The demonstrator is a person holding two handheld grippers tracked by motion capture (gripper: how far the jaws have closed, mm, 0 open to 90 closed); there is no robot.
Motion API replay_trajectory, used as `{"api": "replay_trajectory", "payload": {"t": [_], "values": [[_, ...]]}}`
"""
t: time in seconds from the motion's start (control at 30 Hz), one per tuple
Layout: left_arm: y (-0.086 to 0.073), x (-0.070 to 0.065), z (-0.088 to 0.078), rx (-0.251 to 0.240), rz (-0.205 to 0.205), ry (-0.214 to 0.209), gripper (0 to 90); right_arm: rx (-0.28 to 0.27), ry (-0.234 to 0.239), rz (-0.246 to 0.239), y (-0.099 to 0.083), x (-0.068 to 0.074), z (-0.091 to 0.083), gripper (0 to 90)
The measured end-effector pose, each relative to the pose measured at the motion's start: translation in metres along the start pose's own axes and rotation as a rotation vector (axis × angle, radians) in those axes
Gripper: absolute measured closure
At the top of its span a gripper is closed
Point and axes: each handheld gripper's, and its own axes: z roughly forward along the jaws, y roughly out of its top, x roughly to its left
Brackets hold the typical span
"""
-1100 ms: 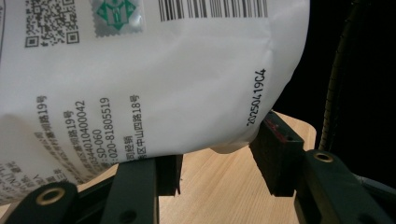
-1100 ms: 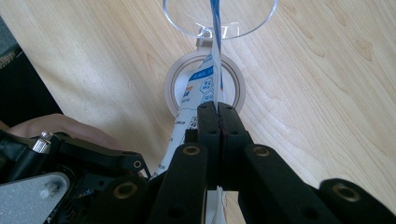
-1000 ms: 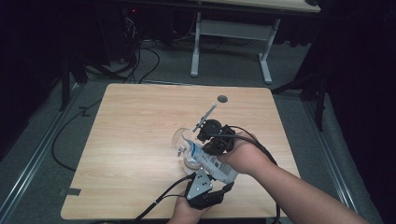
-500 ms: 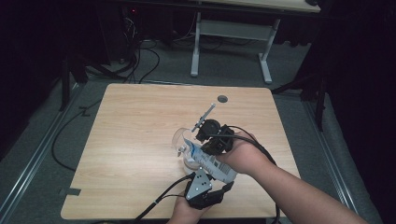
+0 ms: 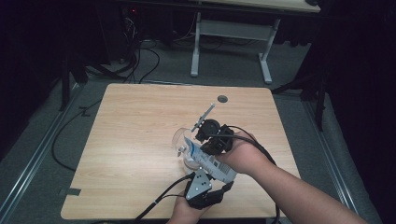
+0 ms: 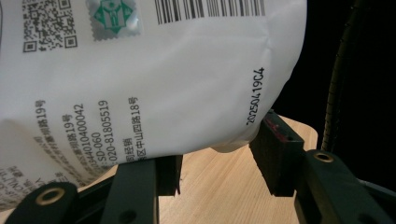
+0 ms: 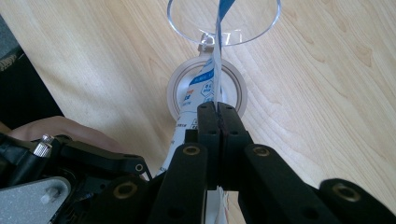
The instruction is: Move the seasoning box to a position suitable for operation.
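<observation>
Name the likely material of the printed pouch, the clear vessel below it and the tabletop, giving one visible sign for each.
Pouch: probably glossy plastic film; creases, printed barcode.
Clear vessel: transparent plastic or glass, undecidable; see-through rim.
Tabletop: light wood-look, likely laminate; grain pattern.

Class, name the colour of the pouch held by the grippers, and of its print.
White pouch with black print and a green emblem; left gripper view.

I see a white printed pouch point(image 5: 212, 163), barcode and date code showing, held tilted with its top edge over a clear glass point(image 5: 183, 140) on the surface.
</observation>
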Motion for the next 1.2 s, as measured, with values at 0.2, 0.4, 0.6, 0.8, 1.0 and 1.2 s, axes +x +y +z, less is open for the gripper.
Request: {"api": "replay_trajectory", "payload": {"t": [0.2,0.4,0.6,0.8,1.0,1.2], "values": [[0.0003,0.0,-0.0002,-0.001,0.001,-0.001,55.9,0.001,-0.001,-0.002,0.0002,0.0002,-0.0001,89.7],[0.0005,0.0003,-0.0003,-0.002,-0.002,-0.001,55.9,0.0,-0.002,-0.007,0.0006,0.0001,0.0005,89.7],[0.001,0.0004,-0.0008,-0.006,-0.003,-0.001,55.6,-0.002,-0.002,-0.011,0.0017,0.0006,0.0006,89.7],[0.0009,0.0002,-0.0007,-0.008,0.0,-0.004,55.2,0.0,-0.002,-0.013,0.0024,0.0011,0.0017,89.7],[0.0008,0.0001,-0.0005,-0.009,0.001,-0.003,55.3,-0.001,-0.001,-0.01,0.0026,0.0015,0.0017,89.7],[0.0008,-0.0008,-0.0003,-0.011,0.001,-0.007,55.3,-0.001,-0.004,-0.015,0.0017,0.0011,0.0009,89.7]]}}
